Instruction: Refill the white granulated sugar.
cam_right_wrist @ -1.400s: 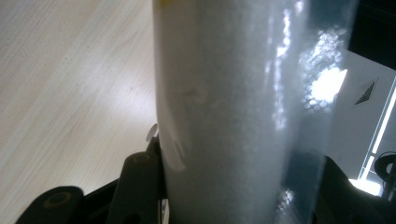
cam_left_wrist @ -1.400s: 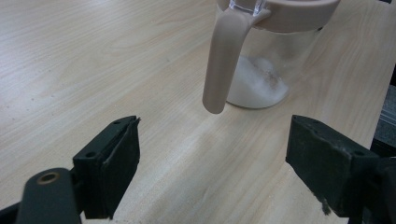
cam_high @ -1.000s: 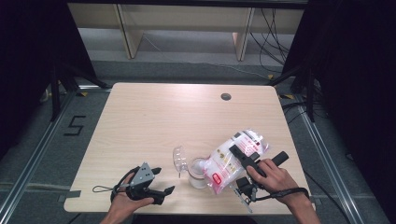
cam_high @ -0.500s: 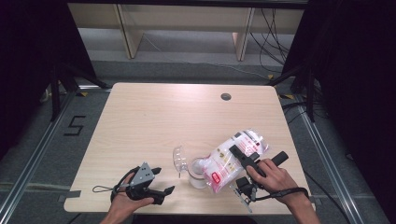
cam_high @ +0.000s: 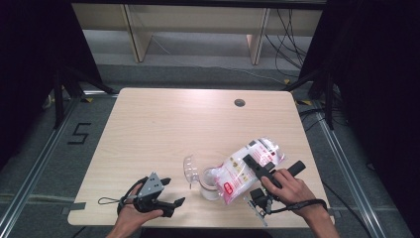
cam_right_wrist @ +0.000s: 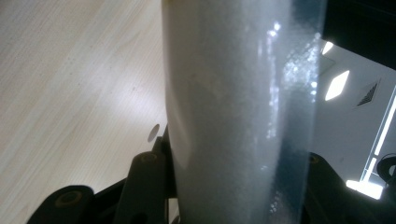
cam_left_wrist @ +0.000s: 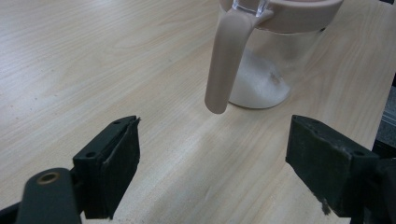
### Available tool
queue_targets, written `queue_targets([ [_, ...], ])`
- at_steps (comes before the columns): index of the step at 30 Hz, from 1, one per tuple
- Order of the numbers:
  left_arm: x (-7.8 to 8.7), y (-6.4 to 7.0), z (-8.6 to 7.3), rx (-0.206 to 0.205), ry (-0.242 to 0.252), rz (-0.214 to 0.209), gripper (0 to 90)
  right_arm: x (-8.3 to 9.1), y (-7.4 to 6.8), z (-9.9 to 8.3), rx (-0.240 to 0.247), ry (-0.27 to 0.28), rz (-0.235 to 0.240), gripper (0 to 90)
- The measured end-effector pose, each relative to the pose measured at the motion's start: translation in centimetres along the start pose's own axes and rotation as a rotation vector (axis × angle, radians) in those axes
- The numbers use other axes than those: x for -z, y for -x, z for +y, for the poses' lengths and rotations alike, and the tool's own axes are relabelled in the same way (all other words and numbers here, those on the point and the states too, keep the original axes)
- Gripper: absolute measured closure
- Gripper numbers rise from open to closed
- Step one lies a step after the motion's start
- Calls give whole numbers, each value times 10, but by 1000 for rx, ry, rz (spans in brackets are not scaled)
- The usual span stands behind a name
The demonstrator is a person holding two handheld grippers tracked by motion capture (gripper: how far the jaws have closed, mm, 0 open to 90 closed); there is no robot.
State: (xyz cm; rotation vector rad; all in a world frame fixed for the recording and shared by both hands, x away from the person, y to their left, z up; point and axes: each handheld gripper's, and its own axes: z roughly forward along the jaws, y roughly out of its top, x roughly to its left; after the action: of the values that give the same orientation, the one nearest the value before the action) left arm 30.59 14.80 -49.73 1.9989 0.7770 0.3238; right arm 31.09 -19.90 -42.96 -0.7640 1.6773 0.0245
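My right gripper is clamped on a clear plastic bag with red and white print, full of fine white grains, held tilted with its low end over the jar at the front middle of the table. In the right gripper view the bag stands between the black jaws, film glossy, contents matte and powdery. Jar is clear, round, with a pale pink rim and a hinged clear lid flipped open to its left. In the left gripper view the jar shows a low heap of white grains at the bottom and a smooth pink rounded handle hanging down from the rim. My left gripper rests low at the front left edge, near the jar but apart from it, jaws spread wide with nothing between them, pads matte black and blocky. Table is light wood grain laminate with a small round dark hole near the far edge.
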Motion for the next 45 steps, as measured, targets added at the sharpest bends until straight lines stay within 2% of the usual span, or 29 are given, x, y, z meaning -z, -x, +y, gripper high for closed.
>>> queue_targets([
  [11, 0, 0, 0, -2, 1, -2, 172, 0, 0, -1, -9, 4, 3, 641],
  [12, 0, 0, 0, 0, 0, -1, 171, 1, -1, -1, -33, -12, 11, 642],
  [14, 0, 0, 0, -3, 0, -1, 172, 1, -1, -1, -33, -13, 11, 643],
  [15, 0, 0, 0, -1, 1, -1, 171, 0, 1, -2, -12, 1, 10, 644],
  [17, 0, 0, 0, 1, 1, -1, 172, 0, -1, -2, -24, 0, 3, 644],
  [29, 0, 0, 0, -3, 1, -2, 172, -1, 0, -3, -17, 3, 4, 648],
  [30, 0, 0, 0, -2, 0, -2, 172, 0, -2, -2, -36, -11, 8, 649],
  [32, 0, 0, 0, -2, 0, -2, 172, 0, 0, -2, -20, -13, 14, 649],
  [45, 0, 0, 0, 1, 2, 0, 172, -2, 0, -3, -23, -7, 8, 653],
])
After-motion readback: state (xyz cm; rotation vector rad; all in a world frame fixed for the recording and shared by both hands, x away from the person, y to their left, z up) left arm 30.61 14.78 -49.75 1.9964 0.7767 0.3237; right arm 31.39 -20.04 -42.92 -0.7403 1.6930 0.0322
